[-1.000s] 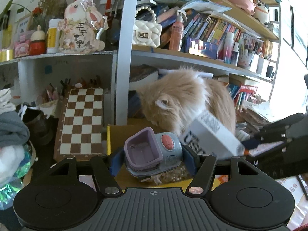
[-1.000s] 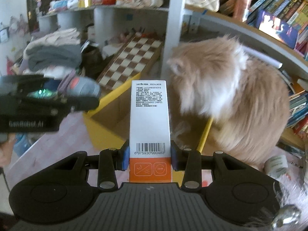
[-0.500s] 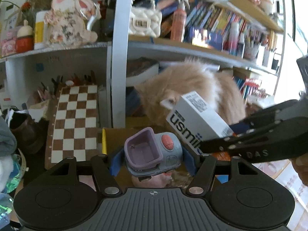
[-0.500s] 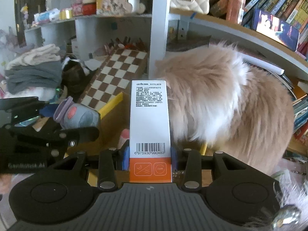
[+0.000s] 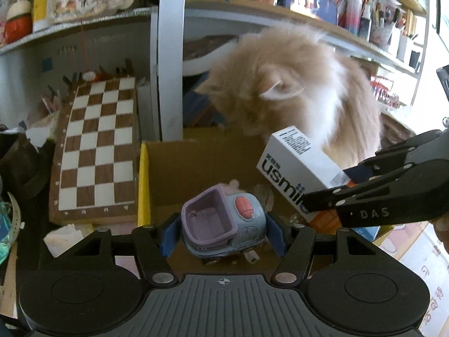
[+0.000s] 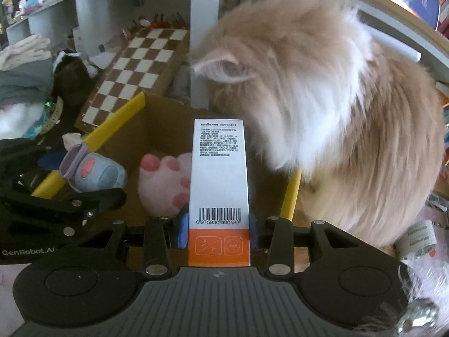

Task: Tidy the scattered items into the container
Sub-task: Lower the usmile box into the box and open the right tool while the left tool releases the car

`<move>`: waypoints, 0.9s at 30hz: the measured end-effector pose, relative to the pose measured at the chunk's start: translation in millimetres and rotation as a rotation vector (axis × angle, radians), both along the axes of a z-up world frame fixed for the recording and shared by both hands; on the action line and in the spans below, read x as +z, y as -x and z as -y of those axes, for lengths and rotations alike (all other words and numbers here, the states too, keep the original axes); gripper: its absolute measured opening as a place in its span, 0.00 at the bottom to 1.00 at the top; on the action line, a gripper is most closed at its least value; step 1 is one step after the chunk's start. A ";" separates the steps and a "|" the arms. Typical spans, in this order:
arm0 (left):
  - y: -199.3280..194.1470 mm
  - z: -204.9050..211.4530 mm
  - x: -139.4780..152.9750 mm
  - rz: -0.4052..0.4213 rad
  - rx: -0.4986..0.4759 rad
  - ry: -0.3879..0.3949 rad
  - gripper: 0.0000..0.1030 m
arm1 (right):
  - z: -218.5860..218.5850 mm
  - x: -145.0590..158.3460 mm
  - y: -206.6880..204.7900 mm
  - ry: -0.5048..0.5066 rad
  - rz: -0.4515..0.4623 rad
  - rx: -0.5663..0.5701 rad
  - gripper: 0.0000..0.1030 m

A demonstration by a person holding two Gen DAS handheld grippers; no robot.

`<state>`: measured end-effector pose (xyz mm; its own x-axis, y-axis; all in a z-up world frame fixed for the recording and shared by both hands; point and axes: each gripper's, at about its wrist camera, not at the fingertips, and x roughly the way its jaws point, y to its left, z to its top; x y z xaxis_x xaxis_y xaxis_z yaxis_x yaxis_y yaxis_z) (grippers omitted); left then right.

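Left gripper (image 5: 223, 231) clamping on grey-and-purple toy car (image 5: 223, 224), hovering over near edge of cardboard box (image 6: 157, 118). Right gripper (image 6: 217, 234) clamping on white-and-orange carton (image 6: 219, 185), pointing down into same box. Pink paw plush (image 6: 164, 185) lying inside box, just left of carton. Fluffy cat (image 6: 322, 106) leaning over far right rim of box

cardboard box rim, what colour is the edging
Yellow edging along the cardboard box rim, clearest in the right wrist view.
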<state>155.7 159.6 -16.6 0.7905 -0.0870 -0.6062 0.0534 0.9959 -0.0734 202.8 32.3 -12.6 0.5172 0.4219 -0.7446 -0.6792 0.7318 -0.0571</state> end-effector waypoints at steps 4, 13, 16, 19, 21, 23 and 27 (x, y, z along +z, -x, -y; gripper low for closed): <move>-2.6 -1.0 -6.9 -0.032 0.002 -0.009 0.62 | -0.5 -11.6 -5.0 0.020 -0.028 -0.020 0.36; 1.6 -1.2 -7.1 -0.051 -0.006 -0.012 0.76 | 3.0 -9.6 2.6 0.013 -0.001 -0.008 0.51; 3.9 -0.5 -5.7 -0.042 -0.006 -0.026 0.76 | 7.9 -3.9 7.8 0.005 0.015 -0.005 0.52; 9.5 -1.4 -3.0 -0.023 0.001 -0.038 0.76 | 16.2 0.3 15.3 -0.001 0.035 -0.017 0.48; 15.6 -4.6 -0.4 -0.014 0.006 -0.030 0.75 | 23.0 3.8 22.0 -0.008 0.061 -0.028 0.41; 21.8 -9.2 2.8 0.005 0.024 -0.028 0.75 | 29.2 7.9 29.9 -0.004 0.098 -0.045 0.41; 29.2 -20.9 6.6 0.035 0.092 -0.038 0.75 | 41.5 9.1 32.6 -0.004 0.089 -0.076 0.41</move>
<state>126.6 180.5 -10.0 0.8151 0.0091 -0.5792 -0.0362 0.9987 -0.0352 170.2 -9.2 -3.5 0.6120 0.3815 -0.6928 -0.6140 0.7813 -0.1121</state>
